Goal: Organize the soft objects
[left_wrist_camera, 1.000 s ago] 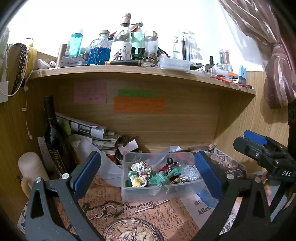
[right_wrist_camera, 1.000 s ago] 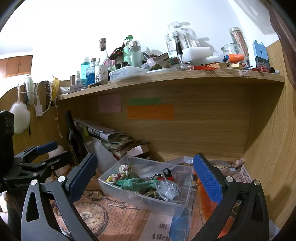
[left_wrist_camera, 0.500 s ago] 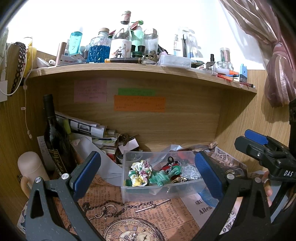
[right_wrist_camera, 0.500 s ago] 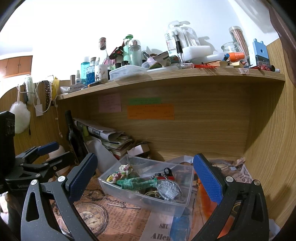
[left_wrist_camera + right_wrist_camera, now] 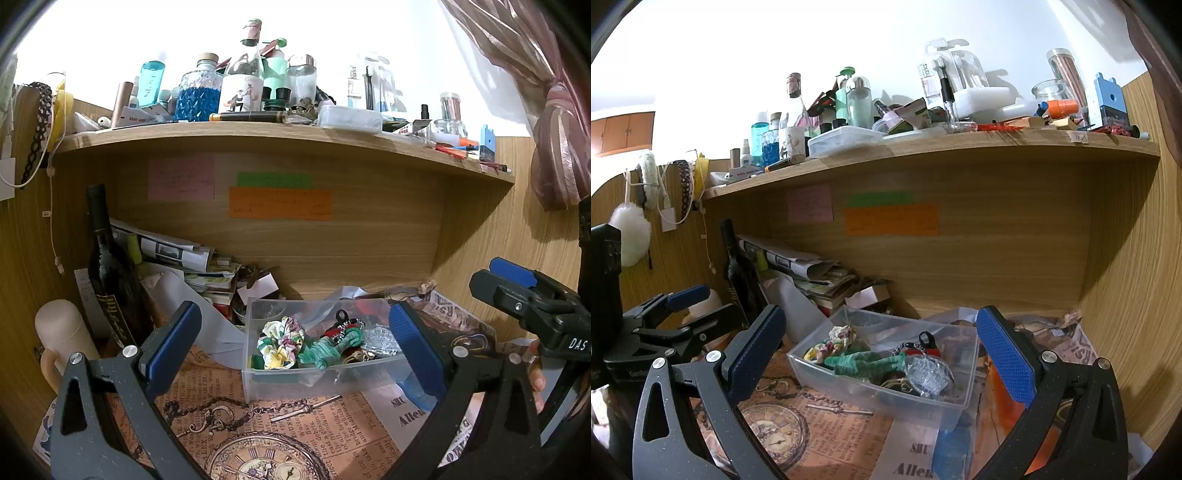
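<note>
Under the wooden shelf (image 5: 280,136), the papered surface (image 5: 332,435) carries a clear bin (image 5: 314,380) at your 12 o'clock, holding 2 scrunchies, floral (image 5: 281,341) and green (image 5: 327,350). Your left gripper (image 5: 295,354) and right gripper (image 5: 882,358) hang before it, jaws spread and empty.

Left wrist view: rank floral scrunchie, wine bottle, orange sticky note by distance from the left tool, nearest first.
From the left tool:
1. Floral scrunchie, in the clear bin, straight ahead.
2. Wine bottle, standing farther back at left.
3. Orange sticky note, on the back panel, farthest.
</note>
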